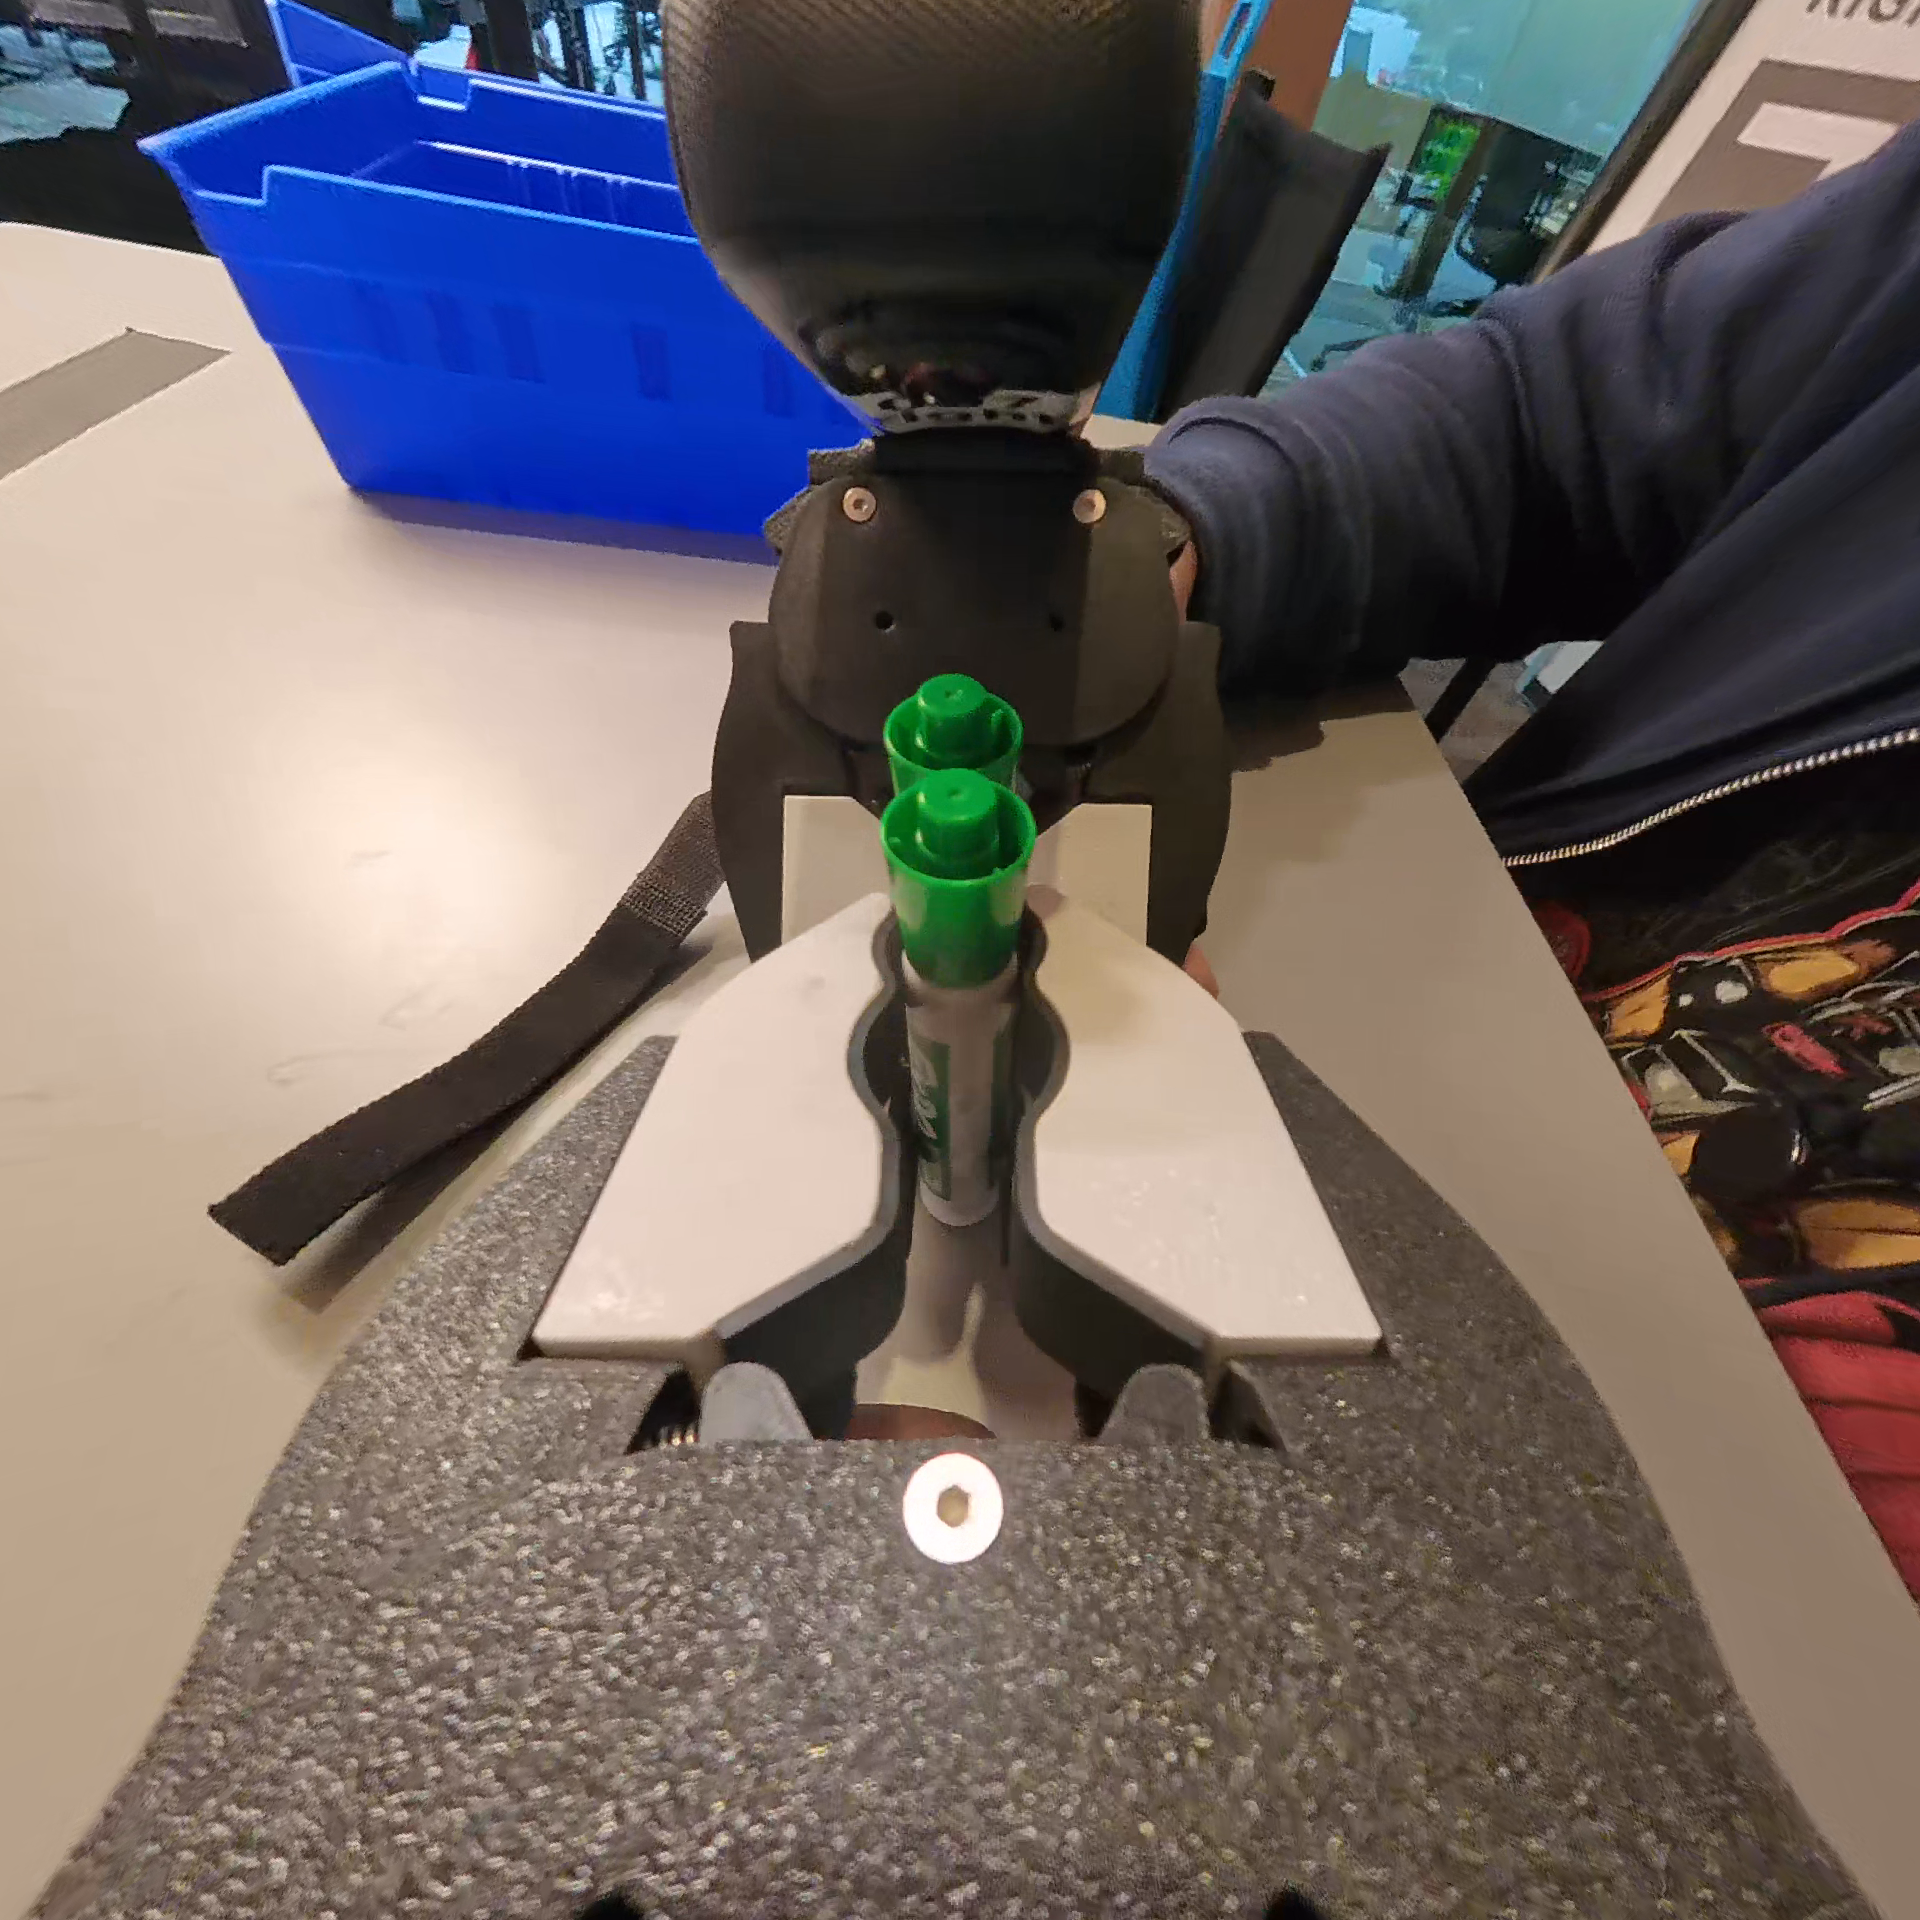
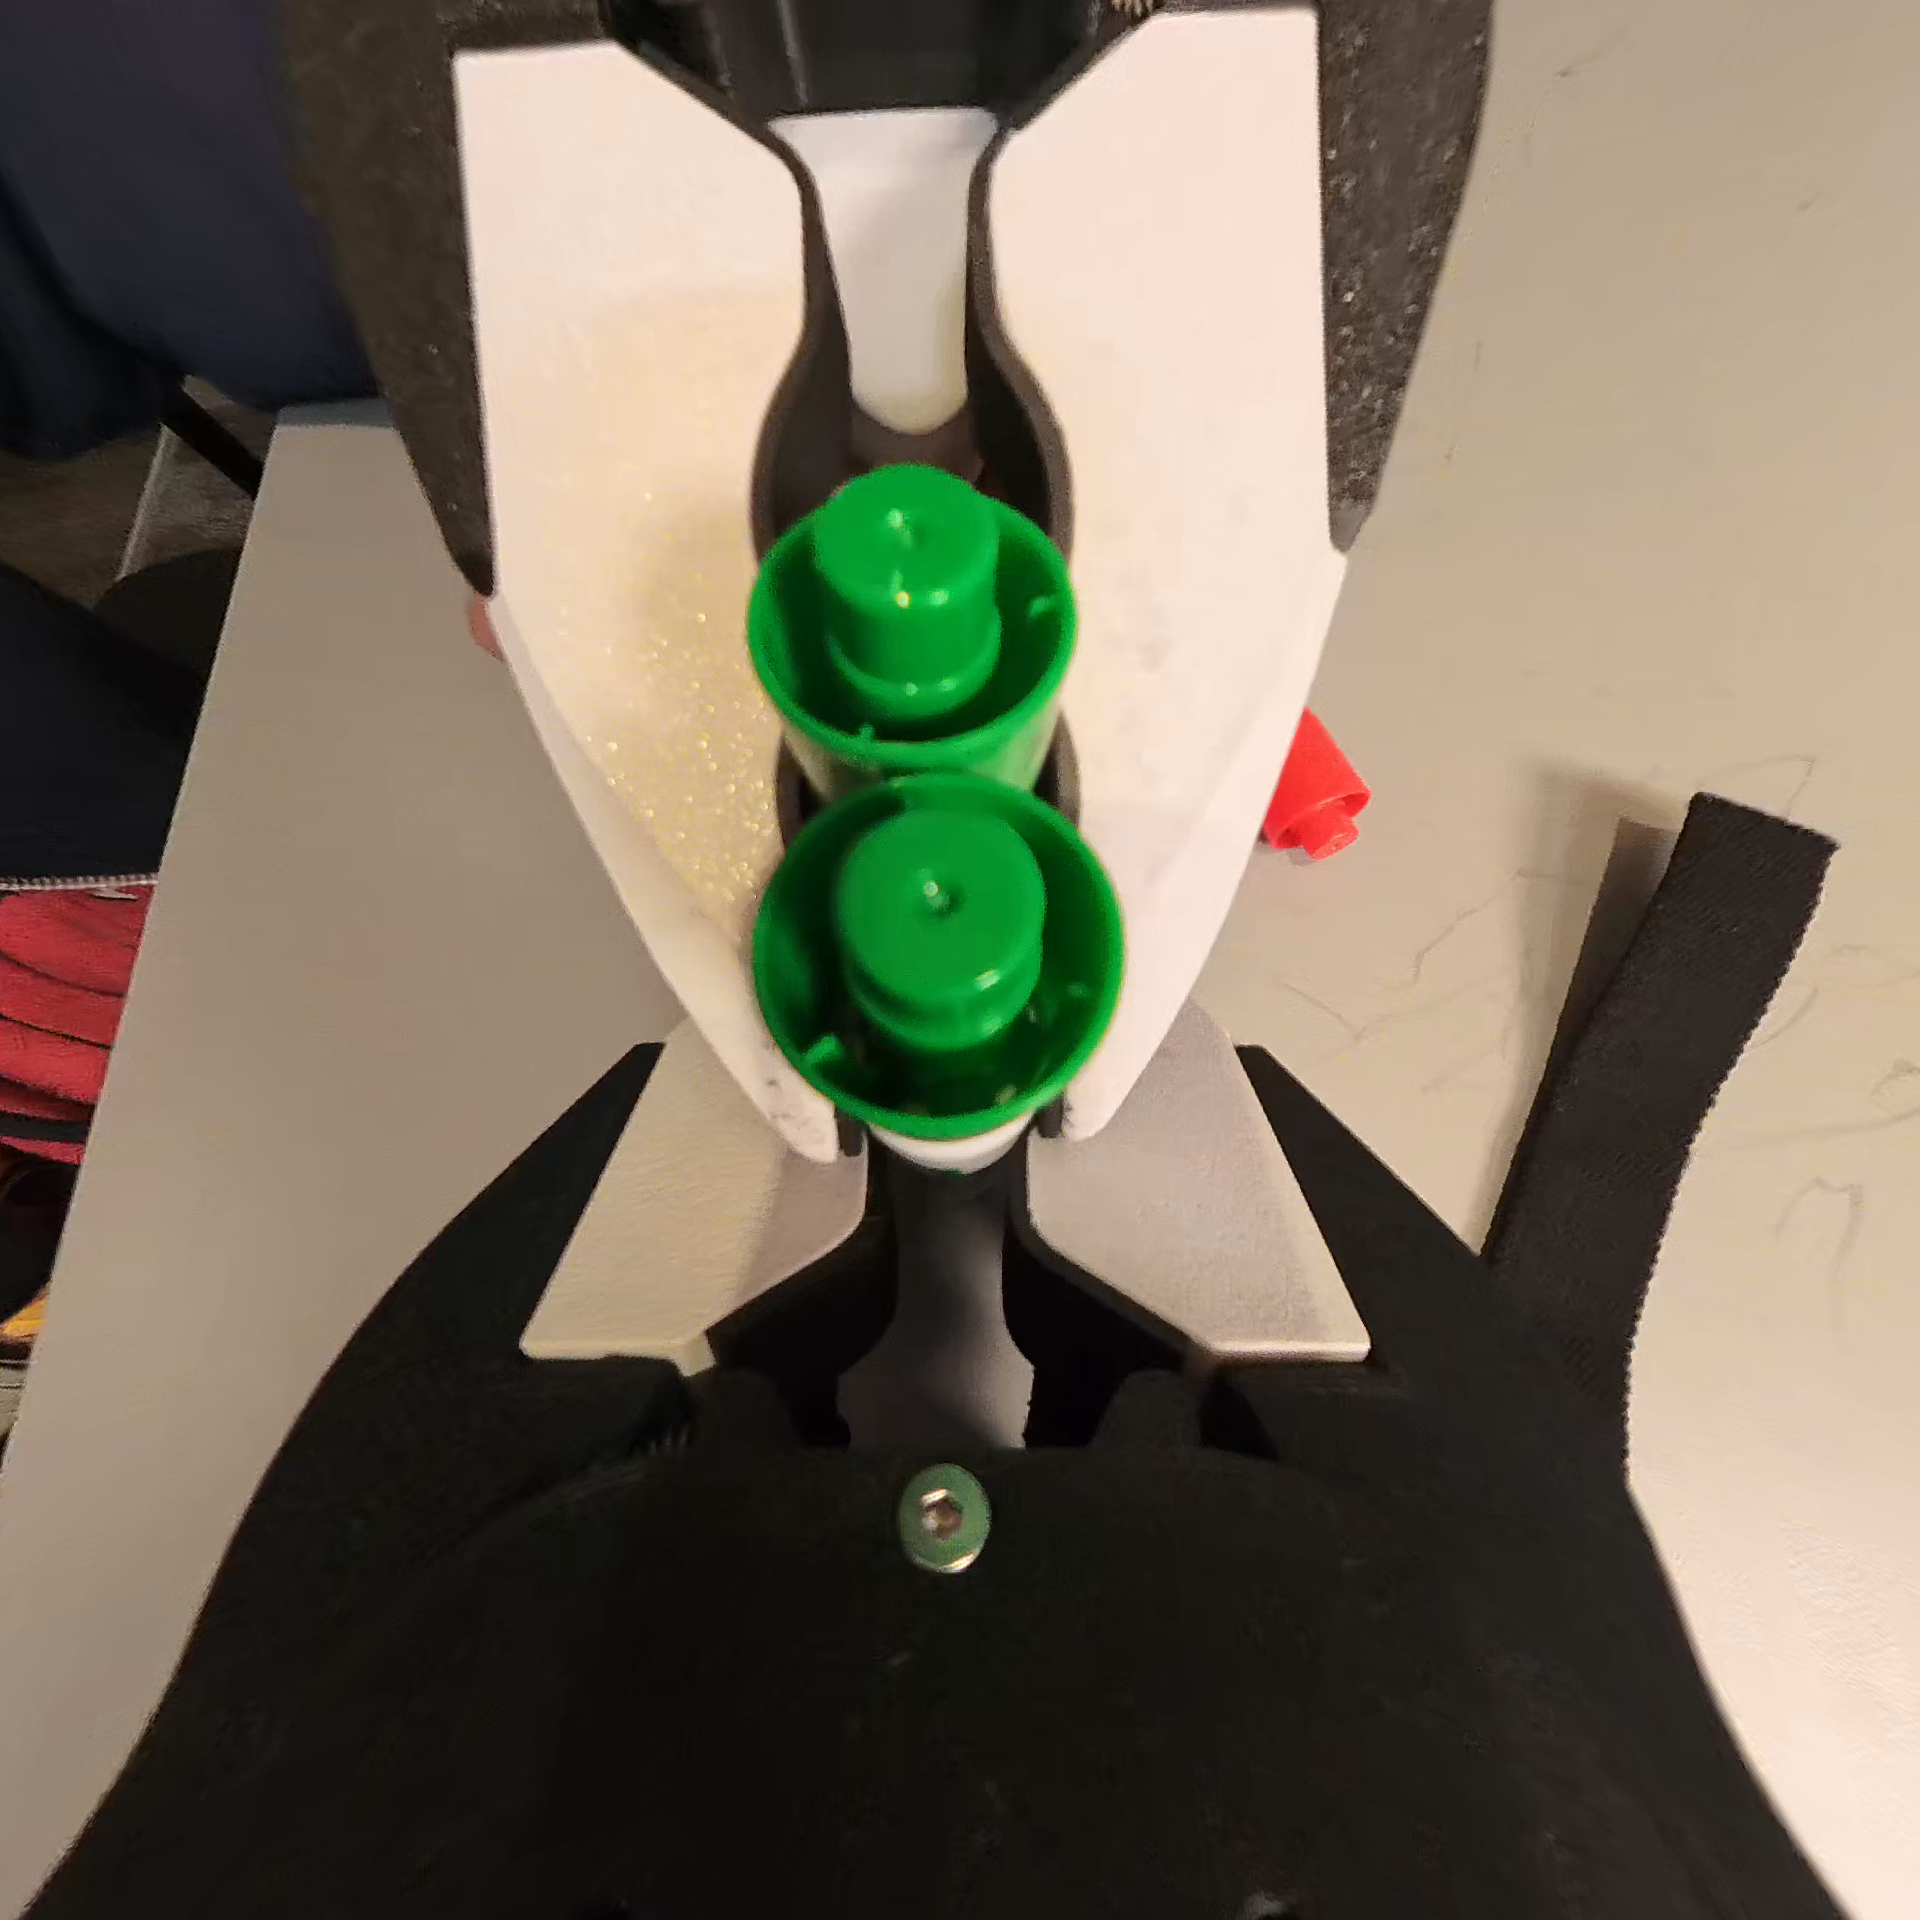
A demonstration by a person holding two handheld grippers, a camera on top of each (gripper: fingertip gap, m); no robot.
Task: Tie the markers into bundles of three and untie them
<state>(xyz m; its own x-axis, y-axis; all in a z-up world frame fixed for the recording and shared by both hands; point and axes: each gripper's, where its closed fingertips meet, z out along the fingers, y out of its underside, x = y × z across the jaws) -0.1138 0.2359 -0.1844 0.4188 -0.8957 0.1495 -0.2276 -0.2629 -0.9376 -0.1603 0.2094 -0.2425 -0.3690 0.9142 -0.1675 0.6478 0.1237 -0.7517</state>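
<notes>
**A:** What's the setting in the left wrist view?

**B:** A pale grey table [image 1: 312,727] with a blue bin [image 1: 499,291] at its far side and a black strap [image 1: 468,1081] lying flat to the left. A person's dark sleeve [image 1: 1455,499] reaches in from the right.

**A:** And the left gripper [image 1: 956,925]?

**B:** Clamped on the nearer green marker [image 1: 956,894], with its white fingers [image 1: 748,1122] hugging the barrel below the cap. The second green marker [image 1: 951,727] sits just behind it. The right gripper [image 1: 961,831] faces the camera, its fingers on either side of that second cap.

**A:** Now the right wrist view?

**B:** The same table, with the strap running up the right edge. Both green caps point at the lens, one touching the other, between the left gripper's fingers, which come down from the top. A red marker [image 2: 1314,790] lies on the table just beside those fingers.

**A:** Is the right gripper holding anything?

**B:** Its fingers [image 2: 1226,1247] are drawn close together, but their tips are hidden under the left gripper's fingers. I can't tell whether they pinch a marker.
</notes>
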